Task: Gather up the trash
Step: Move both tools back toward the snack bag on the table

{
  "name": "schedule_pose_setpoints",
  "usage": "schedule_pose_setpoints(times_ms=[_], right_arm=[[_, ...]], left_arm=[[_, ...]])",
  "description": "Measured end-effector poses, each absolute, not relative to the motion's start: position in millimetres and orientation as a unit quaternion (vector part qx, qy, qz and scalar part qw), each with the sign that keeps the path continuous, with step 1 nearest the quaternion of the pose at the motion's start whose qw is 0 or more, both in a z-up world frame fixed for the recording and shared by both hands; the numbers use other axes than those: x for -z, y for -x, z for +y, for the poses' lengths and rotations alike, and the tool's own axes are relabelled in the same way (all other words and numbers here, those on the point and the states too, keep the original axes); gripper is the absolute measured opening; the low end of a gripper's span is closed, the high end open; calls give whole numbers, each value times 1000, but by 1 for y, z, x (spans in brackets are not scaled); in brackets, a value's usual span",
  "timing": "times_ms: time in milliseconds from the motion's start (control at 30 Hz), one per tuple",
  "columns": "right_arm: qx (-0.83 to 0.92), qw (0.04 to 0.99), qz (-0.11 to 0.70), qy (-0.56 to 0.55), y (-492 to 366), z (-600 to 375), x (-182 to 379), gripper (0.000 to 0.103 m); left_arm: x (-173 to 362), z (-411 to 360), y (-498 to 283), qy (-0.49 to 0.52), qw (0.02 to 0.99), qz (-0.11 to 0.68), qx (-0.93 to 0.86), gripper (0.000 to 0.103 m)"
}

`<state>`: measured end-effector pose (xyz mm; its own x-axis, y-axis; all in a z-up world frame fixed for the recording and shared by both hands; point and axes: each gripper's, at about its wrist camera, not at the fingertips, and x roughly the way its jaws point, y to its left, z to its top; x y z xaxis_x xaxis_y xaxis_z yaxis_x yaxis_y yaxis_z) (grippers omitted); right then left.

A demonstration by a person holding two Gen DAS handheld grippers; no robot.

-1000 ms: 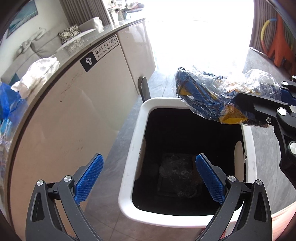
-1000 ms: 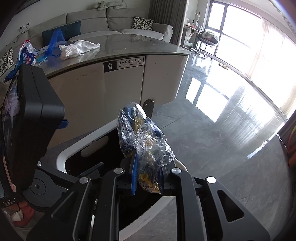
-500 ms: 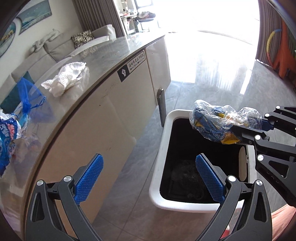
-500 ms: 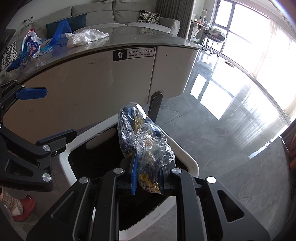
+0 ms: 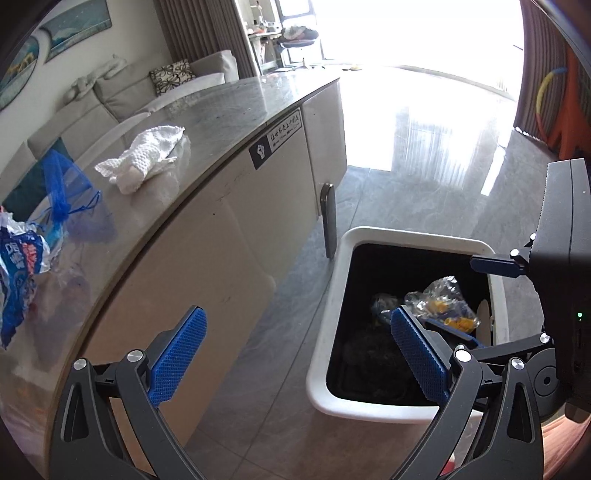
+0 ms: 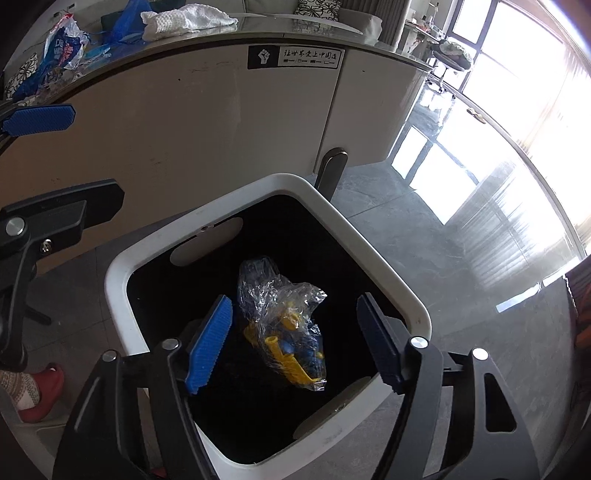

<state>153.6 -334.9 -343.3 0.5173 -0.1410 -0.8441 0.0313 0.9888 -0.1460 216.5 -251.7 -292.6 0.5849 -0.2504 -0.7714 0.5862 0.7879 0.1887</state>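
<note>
A clear plastic bag with blue and yellow bits (image 6: 286, 325) (image 5: 443, 306) hangs loose inside the mouth of the white bin (image 6: 388, 266) (image 5: 332, 332). My right gripper (image 6: 295, 339) sits over the bin, its jaws opening wide, and the pads stand clear of the bag on both sides. My left gripper (image 5: 299, 354) is open and empty, held over the gap between the counter and the bin. More trash lies on the counter: a blue-and-white wrapper (image 5: 18, 266) (image 6: 62, 44), a blue mesh bag (image 5: 61, 188) and a white cloth (image 5: 144, 157) (image 6: 184, 18).
The curved counter (image 5: 221, 122) with beige cabinet fronts stands left of the bin. Behind the bin rises a dark upright handle (image 5: 328, 225). Glossy grey floor (image 6: 461, 240) stretches to the right. A foot in a red slipper (image 6: 37, 387) stands near the bin.
The right gripper sank toward the bin and its jaws spread apart, letting the plastic bag go into the bin. The left gripper rose and drew back toward the counter.
</note>
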Motion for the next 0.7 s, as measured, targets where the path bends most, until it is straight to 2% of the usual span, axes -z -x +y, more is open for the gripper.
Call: schedule_pose_setpoints(times_ms=[67,200,700], right_arm=[[54,871,484,63,-155,-335,344,99],[61,868,488,64,-159,-339,346,99],[73,903,421,56,-155,-335,315,99]], left_arm=[[293,-251,-217,-216,863,388,243,100],[293,-251,-215,-215,863,387,244,100],[279,-238,-213,-205,873,376,234,100]])
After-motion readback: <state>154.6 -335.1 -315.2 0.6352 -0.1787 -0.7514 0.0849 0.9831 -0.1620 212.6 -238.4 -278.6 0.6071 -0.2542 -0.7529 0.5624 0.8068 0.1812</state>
